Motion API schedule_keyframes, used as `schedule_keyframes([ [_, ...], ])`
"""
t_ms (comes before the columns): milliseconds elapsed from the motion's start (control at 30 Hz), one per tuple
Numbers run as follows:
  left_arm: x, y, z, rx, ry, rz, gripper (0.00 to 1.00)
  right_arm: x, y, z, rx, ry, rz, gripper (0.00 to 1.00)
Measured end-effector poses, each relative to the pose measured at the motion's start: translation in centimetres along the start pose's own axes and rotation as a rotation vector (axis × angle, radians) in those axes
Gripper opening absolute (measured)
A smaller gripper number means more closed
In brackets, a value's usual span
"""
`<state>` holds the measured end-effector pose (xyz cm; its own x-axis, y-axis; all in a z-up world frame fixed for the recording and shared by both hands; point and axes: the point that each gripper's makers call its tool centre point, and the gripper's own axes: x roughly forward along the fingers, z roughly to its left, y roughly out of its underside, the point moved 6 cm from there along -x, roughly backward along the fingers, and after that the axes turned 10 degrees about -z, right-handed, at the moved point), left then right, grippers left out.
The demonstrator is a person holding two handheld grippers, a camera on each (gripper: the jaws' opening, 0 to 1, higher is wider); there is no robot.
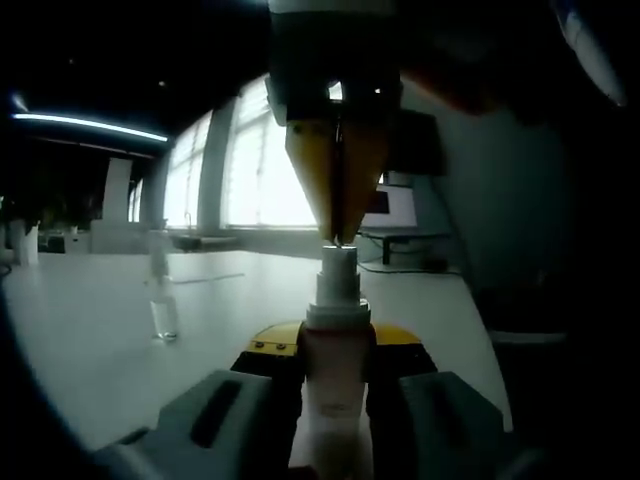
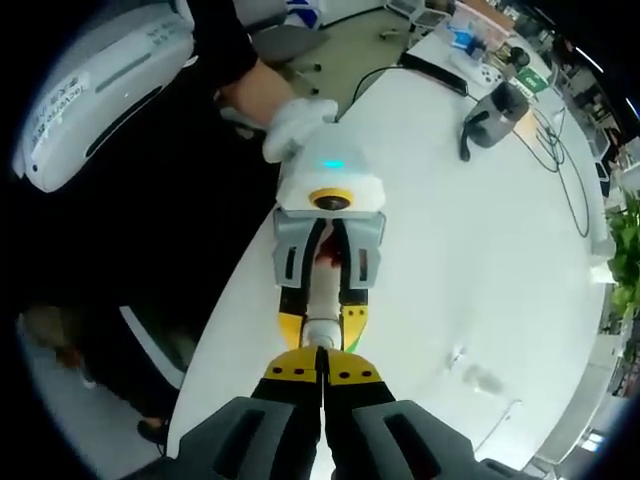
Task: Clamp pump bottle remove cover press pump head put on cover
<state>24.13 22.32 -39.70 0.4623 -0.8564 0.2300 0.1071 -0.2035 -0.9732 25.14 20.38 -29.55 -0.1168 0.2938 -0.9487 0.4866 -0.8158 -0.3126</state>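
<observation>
The pump bottle [image 1: 335,385] stands upright on the white table [image 1: 90,330], with my left gripper [image 1: 335,348] shut on its body. Its white pump head [image 1: 338,264] is bare. My right gripper [image 1: 338,236] comes down from above, yellow jaws shut together, tips touching the top of the pump head. The clear cover [image 1: 163,303] stands on the table to the left, apart from the bottle. From above, my right gripper [image 2: 322,354] sits over the pump bottle [image 2: 322,298], which my left gripper [image 2: 322,322] clamps. The cover [image 2: 470,372] lies off to the right.
A gloved hand [image 2: 298,125] holds the left gripper, and a person in dark clothes stands at the table's edge. Black devices and cables [image 2: 490,108] sit at the far end of the table [image 2: 450,250]. A monitor [image 1: 395,205] stands before bright windows.
</observation>
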Motion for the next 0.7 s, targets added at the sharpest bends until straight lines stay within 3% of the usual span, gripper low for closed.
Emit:
schedule_keyframes([
  [700, 0.0, -0.02, -0.02, 0.005, 0.009, 0.0, 0.14, 0.07, -0.05, 0.02, 0.005, -0.003, 0.005, 0.0],
])
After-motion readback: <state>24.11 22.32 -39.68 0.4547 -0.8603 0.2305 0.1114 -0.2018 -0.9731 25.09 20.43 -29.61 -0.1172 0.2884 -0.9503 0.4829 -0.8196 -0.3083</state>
